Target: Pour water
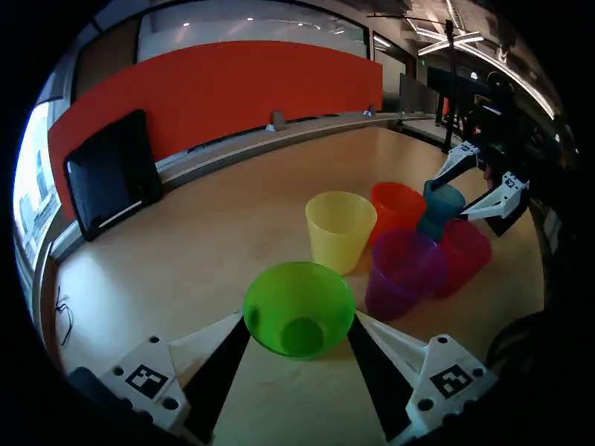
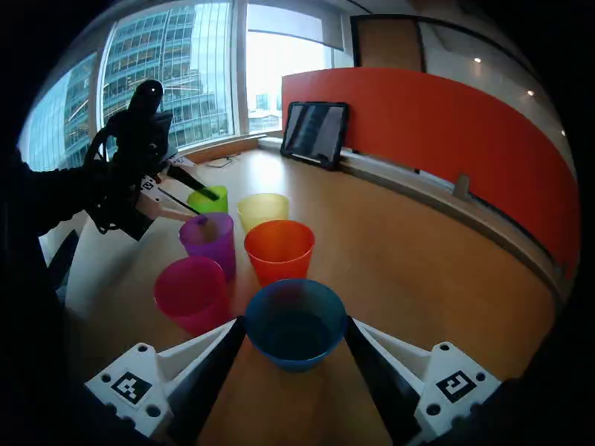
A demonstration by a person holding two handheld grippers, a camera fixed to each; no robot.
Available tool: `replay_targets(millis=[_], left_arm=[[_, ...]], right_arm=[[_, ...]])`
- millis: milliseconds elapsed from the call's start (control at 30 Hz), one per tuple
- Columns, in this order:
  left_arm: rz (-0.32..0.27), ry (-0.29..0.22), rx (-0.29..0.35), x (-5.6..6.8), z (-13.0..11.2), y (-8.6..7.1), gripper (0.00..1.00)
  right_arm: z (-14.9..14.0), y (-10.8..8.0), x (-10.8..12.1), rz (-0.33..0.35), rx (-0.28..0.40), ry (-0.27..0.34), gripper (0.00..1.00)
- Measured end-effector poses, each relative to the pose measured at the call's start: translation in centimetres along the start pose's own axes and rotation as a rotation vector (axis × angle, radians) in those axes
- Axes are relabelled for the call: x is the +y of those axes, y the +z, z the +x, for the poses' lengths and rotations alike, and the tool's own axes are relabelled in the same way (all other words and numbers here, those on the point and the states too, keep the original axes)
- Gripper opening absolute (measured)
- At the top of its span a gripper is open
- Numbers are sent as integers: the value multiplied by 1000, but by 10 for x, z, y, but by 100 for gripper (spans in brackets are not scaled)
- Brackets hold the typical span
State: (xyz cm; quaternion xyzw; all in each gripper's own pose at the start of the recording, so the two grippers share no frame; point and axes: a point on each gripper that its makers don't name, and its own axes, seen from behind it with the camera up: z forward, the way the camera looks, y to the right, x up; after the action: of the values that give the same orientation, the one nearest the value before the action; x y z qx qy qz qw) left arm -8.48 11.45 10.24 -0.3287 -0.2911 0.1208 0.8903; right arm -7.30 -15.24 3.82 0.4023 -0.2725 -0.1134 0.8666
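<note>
Holding a green cup in the left gripper, near and low in the left gripper view, jaws closed to the width of the cup and both fingers pressing on its sides. Looks empty inside, with the bare bottom visible. Holding a blue cup in the right gripper in the same way, fingers tight on both sides, mouth upward. Appears darker in the lower part, possibly water, but cannot tell for certain. Between the two held cups, on the wooden table: a yellow cup, an orange cup, a purple cup and a pink cup, all upright and close together, the pink one just beside the blue cup. Farther off, a tablet leaning against the orange wall. As for the task, seems to be at the start: both cups gripped and roughly upright, no stream of water visible, nothing poured as far as can be judged. Left to do, most likely: bringing the blue cup over the green one or over another cup, tilting it slowly, then setting the cups down. Cannot say which cup is meant to receive.
</note>
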Motion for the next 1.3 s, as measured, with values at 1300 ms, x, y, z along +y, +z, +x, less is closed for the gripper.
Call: replay_targets(millis=[1300], left_arm=[[41, -20, 155, 9, 41, -52, 86]], right_arm=[[36, -28, -1, -72, 112, 5, 93]])
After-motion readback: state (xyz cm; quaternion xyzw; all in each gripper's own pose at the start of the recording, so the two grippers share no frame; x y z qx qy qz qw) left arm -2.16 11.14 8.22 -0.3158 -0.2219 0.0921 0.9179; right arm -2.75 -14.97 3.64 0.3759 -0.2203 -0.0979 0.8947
